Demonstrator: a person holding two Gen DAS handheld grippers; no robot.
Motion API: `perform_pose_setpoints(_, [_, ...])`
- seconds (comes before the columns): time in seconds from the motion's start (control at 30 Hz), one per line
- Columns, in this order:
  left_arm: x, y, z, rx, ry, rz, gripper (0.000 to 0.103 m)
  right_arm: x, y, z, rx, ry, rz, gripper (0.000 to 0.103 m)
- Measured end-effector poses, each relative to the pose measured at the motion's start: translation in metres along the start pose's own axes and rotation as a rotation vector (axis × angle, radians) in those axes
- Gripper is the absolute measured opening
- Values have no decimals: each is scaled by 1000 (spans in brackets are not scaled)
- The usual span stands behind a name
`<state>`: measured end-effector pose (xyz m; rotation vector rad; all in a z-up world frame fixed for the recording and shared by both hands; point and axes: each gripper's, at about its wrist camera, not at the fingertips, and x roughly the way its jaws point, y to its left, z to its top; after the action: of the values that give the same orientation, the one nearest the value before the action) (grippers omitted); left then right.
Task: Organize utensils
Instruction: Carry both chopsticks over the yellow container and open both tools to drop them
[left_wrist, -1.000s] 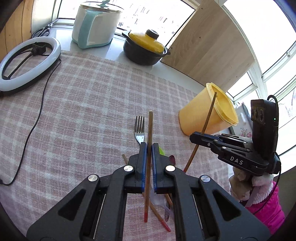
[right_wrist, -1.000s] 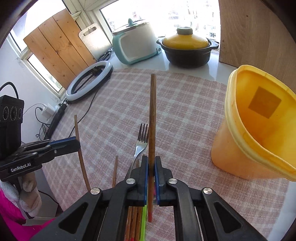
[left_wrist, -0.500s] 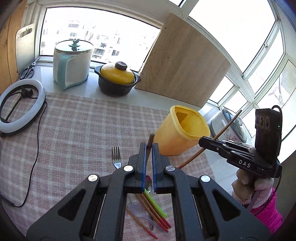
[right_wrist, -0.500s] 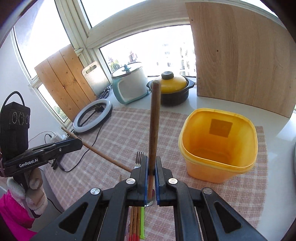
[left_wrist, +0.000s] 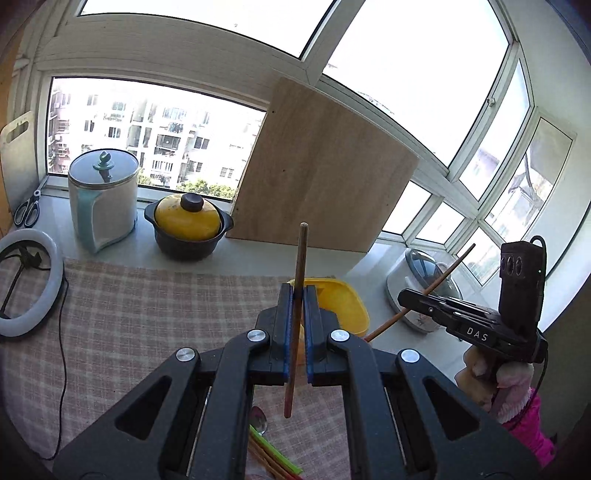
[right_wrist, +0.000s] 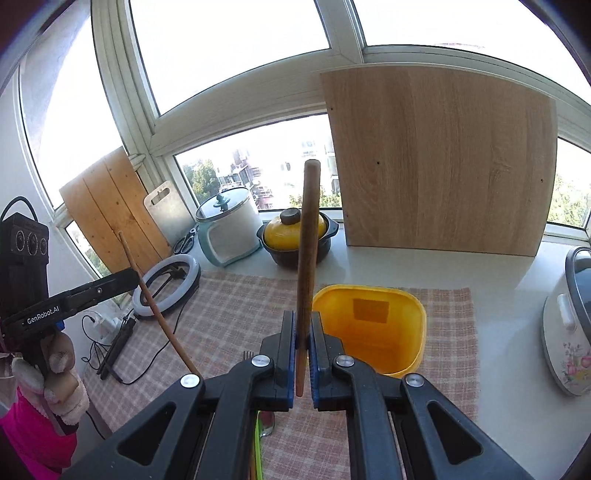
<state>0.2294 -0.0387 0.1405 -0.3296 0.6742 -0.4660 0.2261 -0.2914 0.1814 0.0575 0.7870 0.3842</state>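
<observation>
My left gripper (left_wrist: 296, 295) is shut on a brown wooden chopstick (left_wrist: 300, 266) and holds it raised above the table, pointing up. My right gripper (right_wrist: 303, 321) is shut on a second wooden chopstick (right_wrist: 308, 229), also raised. Each gripper shows in the other's view, the right one (left_wrist: 406, 295) at the right and the left one (right_wrist: 131, 275) at the left. The yellow plastic bin (right_wrist: 369, 325) stands open on the checked cloth just ahead of both grippers; it also shows in the left wrist view (left_wrist: 343, 302). Several more chopsticks (left_wrist: 273, 458), a spoon (left_wrist: 258, 419) and a fork (right_wrist: 246, 355) lie on the cloth below.
A wooden board (right_wrist: 436, 166) leans on the window behind the bin. A yellow-lidded black pot (left_wrist: 188, 225) and a white-teal cooker (left_wrist: 103, 199) stand on the sill. A ring light (left_wrist: 26, 280) with its cable lies at the left. A rice cooker (right_wrist: 569, 325) stands at the right.
Both grippers have risen and tilted up, each with its chopstick, away from the utensil pile. The bin now sits lower in both views, right behind the fingers.
</observation>
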Motion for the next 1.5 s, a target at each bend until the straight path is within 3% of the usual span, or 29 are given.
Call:
perform_pose_setpoints(0.5, [61, -38, 54, -4, -19, -49, 3, 1, -41, 35, 44, -48, -110, 4])
perform_pose_setpoints(0.8, [98, -40, 38, 23, 36, -19, 3, 35, -60, 21, 74, 19, -128, 4])
perform_pose_setpoints(1.0, [119, -22, 19, -16, 102, -9, 3, 53, -71, 5, 107, 61, -131, 4])
perform_pose_setpoints(1.5, [141, -9, -10, -40, 202, -4, 3, 80, -82, -22, 146, 127, -143, 8])
